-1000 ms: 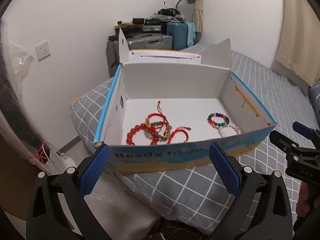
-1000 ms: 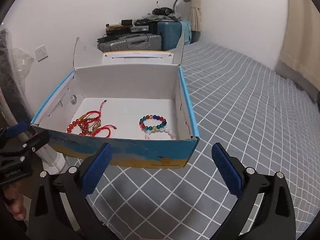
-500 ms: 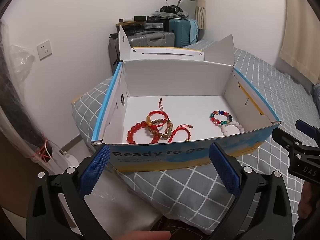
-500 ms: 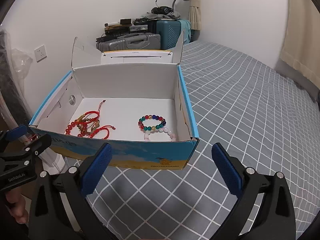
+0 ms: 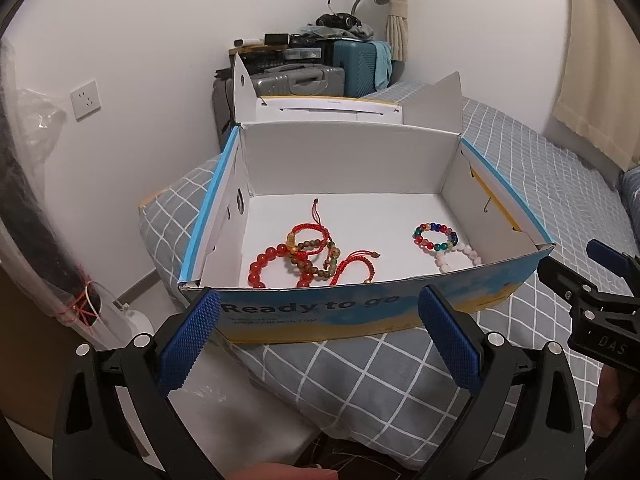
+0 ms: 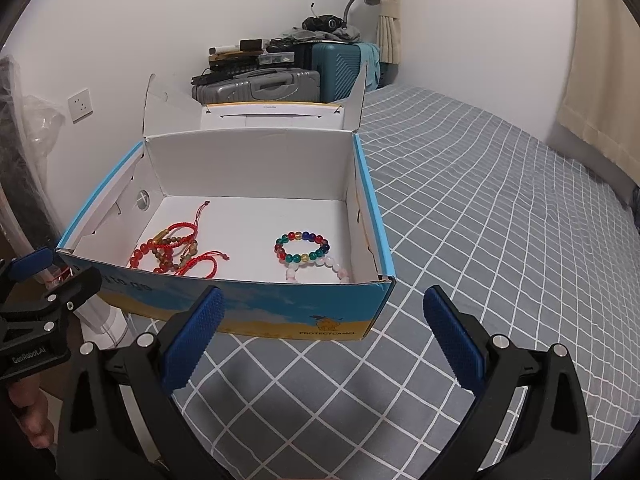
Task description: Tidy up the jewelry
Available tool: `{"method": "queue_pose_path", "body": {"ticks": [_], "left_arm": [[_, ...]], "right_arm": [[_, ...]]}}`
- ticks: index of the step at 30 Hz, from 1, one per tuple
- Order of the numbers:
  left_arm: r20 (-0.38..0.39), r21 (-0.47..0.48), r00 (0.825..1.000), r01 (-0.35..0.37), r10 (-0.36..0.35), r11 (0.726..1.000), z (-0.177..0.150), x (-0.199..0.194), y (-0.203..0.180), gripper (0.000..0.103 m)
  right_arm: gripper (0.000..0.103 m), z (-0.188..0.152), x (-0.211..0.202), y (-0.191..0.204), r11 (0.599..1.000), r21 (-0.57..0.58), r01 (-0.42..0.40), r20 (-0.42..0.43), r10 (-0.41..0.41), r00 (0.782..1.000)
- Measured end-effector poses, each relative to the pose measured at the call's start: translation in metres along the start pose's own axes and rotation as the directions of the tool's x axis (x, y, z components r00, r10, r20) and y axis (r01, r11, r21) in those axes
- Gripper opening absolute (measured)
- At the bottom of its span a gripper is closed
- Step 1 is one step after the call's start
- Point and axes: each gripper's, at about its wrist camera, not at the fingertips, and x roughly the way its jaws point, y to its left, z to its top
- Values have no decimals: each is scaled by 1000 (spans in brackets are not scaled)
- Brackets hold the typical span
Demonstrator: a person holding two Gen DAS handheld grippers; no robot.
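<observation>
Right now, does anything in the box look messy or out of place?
Yes. On the left of the box, the red bead bracelet, brown bead bracelet and red cords lie tangled in a heap. The multicoloured bracelet overlaps the pale pink one.

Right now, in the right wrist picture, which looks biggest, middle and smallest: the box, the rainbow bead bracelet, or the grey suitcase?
1. The box looks biggest by far.
2. The grey suitcase looks middle-sized, though it sits farther back, so it may really be larger than it looks.
3. The rainbow bead bracelet looks smallest.
</observation>
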Motion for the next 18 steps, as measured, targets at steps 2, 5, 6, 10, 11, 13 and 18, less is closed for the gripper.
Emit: {"method": "queue_pose_path", "body": {"ticks": [2, 5, 6, 10, 11, 13, 18], "left_arm": [[3, 2, 1000, 0, 0, 1000, 0, -1, 0, 97], [4, 7, 1000, 0, 0, 1000, 0, -1, -2, 97], [5, 7, 1000, 0, -1, 1000, 0, -1, -2, 97], [6, 3, 1000, 7, -7, 1000, 0, -2, -2, 97], [7, 2, 1000, 6, -6, 1000, -1, -3, -3, 97], [7, 3, 1000, 10, -10, 1000, 0, -3, -3, 97], [4, 3, 1000, 8, -8, 1000, -1, -3, -4, 97]], "right_arm": [[96, 0, -1, 0, 1000, 0, -1, 1, 1, 1000], [96, 0, -1, -1, 1000, 2, 0, 3, 0, 1000], [96, 0, -2, -1, 1000, 4, 0, 3, 0, 1000], [96, 1, -2, -2, 1000, 4, 1, 5, -1, 1000], [96, 1, -2, -2, 1000, 7, 0, 6, 0, 1000], [96, 2, -2, -3, 1000, 8, 0, 6, 0, 1000], [96, 2, -2, -3, 1000, 9, -1, 6, 1, 1000]]}}
